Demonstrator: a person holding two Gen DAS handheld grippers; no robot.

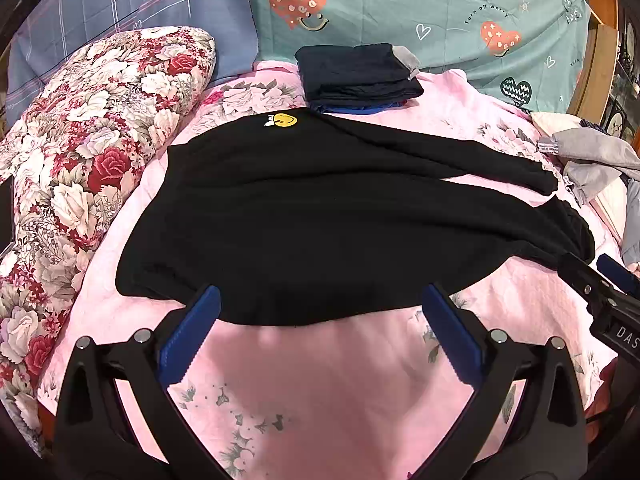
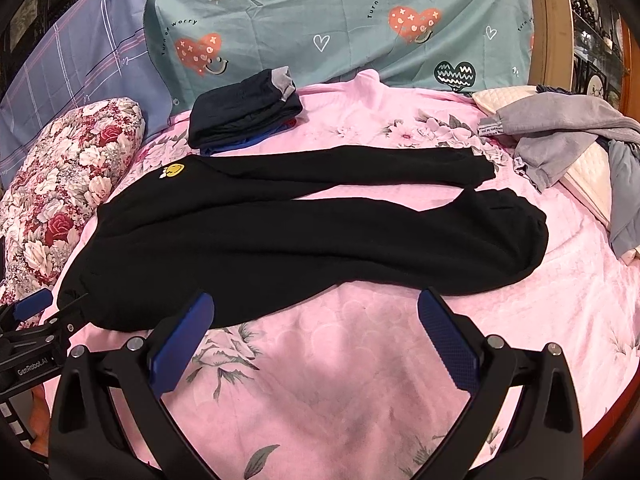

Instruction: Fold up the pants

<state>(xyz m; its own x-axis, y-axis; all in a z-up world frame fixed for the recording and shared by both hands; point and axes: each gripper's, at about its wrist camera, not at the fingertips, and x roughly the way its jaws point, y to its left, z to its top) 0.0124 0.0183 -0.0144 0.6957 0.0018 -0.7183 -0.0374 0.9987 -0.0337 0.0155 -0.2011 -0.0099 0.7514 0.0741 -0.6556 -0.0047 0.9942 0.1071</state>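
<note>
1. The bed [image 2: 360, 380] with its pink flowered cover serves as the work surface. There is no box or basket here, so it alone bears everything.
2. The black pants [image 2: 280, 240] lie spread flat across the middle of the bed, waist to the left and legs running right. The two legs are slightly apart at the cuffs, which suits a first fold of one leg over the other.
3. A flowered pillow [image 1: 80, 152] lies along the left edge, just beside the waist.
4. A loose heap of grey clothes [image 2: 560, 140] sits at the far right, near the cuffs, probably waiting its turn.
5. A stack of folded dark clothes [image 1: 356, 76] sits at the far side, just beyond the waist, likely the finished pile kept out of the way.
6. The left gripper [image 1: 320, 308] hovers at the near edge of the waist, fingers spread wide and holding nothing.
7. The right gripper [image 2: 316, 312] hovers by the near leg, also spread wide and empty.
8. A small yellow smiley patch [image 2: 174, 170] marks the far corner of the waist.
</note>
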